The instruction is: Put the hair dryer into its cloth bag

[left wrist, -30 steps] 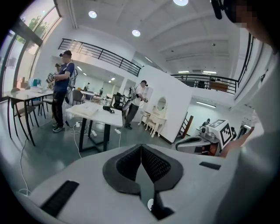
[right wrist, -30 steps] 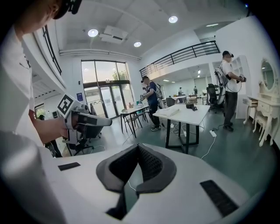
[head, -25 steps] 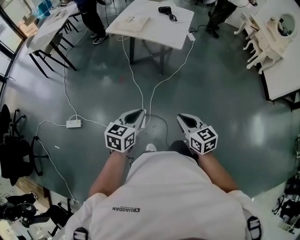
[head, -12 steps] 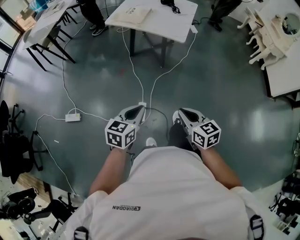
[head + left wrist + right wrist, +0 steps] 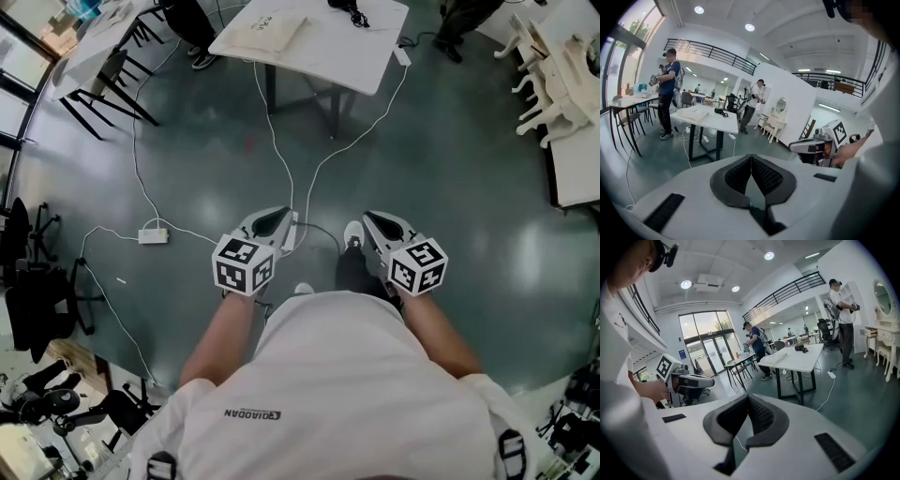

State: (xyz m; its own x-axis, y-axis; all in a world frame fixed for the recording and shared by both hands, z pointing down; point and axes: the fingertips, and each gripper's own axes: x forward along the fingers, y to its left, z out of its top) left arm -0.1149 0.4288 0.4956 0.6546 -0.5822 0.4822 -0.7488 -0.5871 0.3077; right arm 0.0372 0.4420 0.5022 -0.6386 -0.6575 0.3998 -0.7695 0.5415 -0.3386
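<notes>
Where white table stands, grey floor, left gripper, right gripper fingers closed, empty

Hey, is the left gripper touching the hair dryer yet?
Apart. The head view shows the left gripper, shut and empty, over the floor, with the hair dryer far ahead on the table.
</notes>
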